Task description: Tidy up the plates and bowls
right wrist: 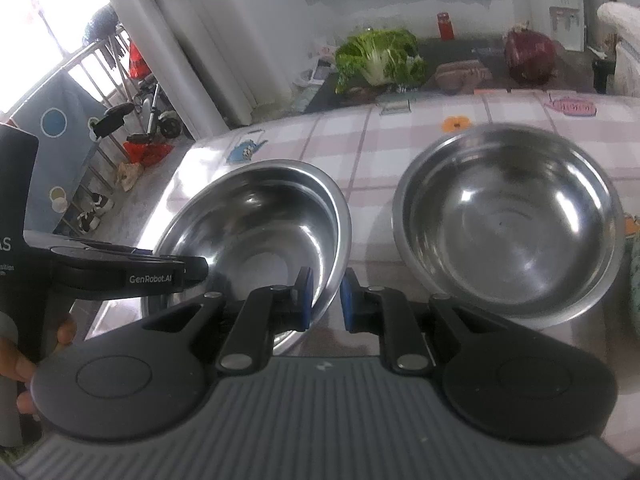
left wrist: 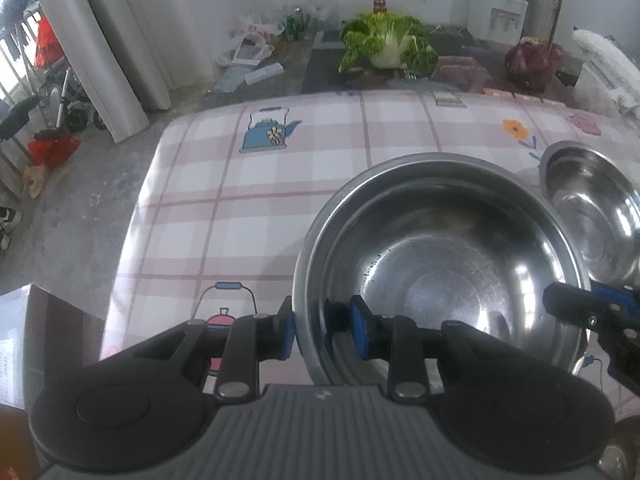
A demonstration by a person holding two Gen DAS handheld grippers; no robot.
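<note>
A large steel bowl stands on the checked tablecloth; it also shows in the right wrist view. My left gripper straddles its near left rim, one pad outside and one inside, with a gap to the wall. My right gripper straddles its right rim in the same way, pads slightly apart from the metal. A second steel bowl sits to the right, also seen in the left wrist view.
The tablecloth ends at a rounded left edge above a grey floor. Beyond the table lie a leafy cabbage, a purple cabbage and cans. A hand holds the left gripper's body.
</note>
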